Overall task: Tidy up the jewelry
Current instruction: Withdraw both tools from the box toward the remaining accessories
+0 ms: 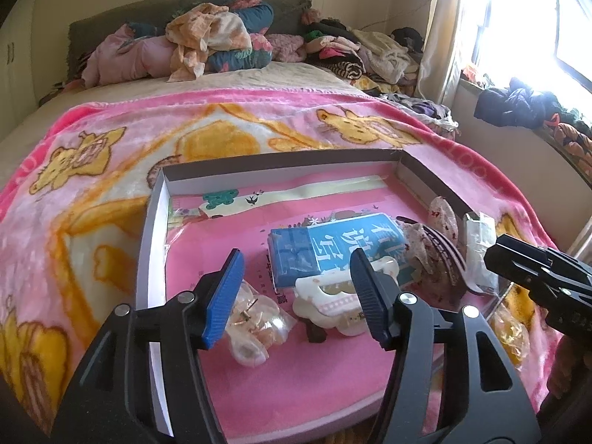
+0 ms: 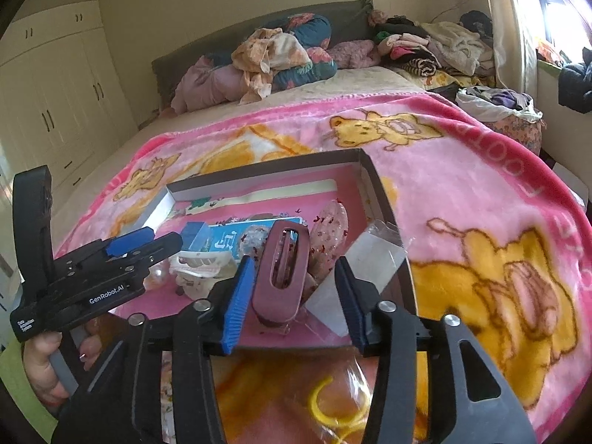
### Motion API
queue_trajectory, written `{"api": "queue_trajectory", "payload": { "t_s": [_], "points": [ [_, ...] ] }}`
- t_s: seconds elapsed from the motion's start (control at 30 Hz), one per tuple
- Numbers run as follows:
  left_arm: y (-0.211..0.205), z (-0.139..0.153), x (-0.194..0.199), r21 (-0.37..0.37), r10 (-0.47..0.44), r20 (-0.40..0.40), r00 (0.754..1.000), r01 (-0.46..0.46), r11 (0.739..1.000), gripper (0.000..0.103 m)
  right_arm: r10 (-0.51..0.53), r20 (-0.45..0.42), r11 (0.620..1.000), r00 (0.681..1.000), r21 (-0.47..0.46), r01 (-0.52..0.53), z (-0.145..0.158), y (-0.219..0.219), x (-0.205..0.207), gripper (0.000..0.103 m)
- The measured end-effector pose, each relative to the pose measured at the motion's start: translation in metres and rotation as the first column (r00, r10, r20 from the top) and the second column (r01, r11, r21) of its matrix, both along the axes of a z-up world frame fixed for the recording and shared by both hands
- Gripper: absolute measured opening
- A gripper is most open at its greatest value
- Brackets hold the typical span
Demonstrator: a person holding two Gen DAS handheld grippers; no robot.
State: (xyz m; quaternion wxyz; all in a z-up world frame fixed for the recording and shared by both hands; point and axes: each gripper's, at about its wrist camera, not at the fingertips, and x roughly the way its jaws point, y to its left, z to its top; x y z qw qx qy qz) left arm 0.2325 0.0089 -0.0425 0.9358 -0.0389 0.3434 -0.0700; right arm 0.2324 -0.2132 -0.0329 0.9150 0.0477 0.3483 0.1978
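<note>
A shallow box (image 1: pixel 155 222) with a pink lining lies on the blanket. In it are a blue carton (image 1: pixel 314 251), a white claw clip (image 1: pixel 333 303), a small clear bag of gold earrings (image 1: pixel 255 325), and a maroon oval hair clip (image 2: pixel 281 277). My left gripper (image 1: pixel 296 296) hangs open above the claw clip and the earring bag, holding nothing. My right gripper (image 2: pixel 292 303) is open at the box's near right corner. The maroon clip stands between its fingers; the right pad is clear of it.
A clear packet (image 2: pixel 370 262) leans on the box's right wall (image 2: pixel 381 192). A bag of yellow rings (image 2: pixel 333 407) lies on the pink blanket (image 2: pixel 462 192) just outside the box. Clothes (image 1: pixel 207 37) are piled at the bed's head. A person's hand (image 2: pixel 44 362) holds the left gripper's handle.
</note>
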Motion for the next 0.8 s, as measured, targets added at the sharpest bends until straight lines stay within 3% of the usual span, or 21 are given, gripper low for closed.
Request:
{"api": "queue_trajectory", "payload": {
  "t_s": [0.57, 0.8],
  "points": [
    [0.000, 0.017, -0.042, -0.026, -0.008, 0.038, 0.999, 0.009, 1.000, 0.086, -0.028, 0.028, 0.999, 0.999, 0.016, 0.027, 0.010, -0.015, -0.035, 0.068],
    [0.005, 0.023, -0.053, -0.034, 0.000, 0.051, 0.999, 0.002, 0.999, 0.091, -0.020, 0.036, 1.000, 0.999, 0.009, 0.020, 0.012, -0.015, -0.051, 0.073]
  ]
}}
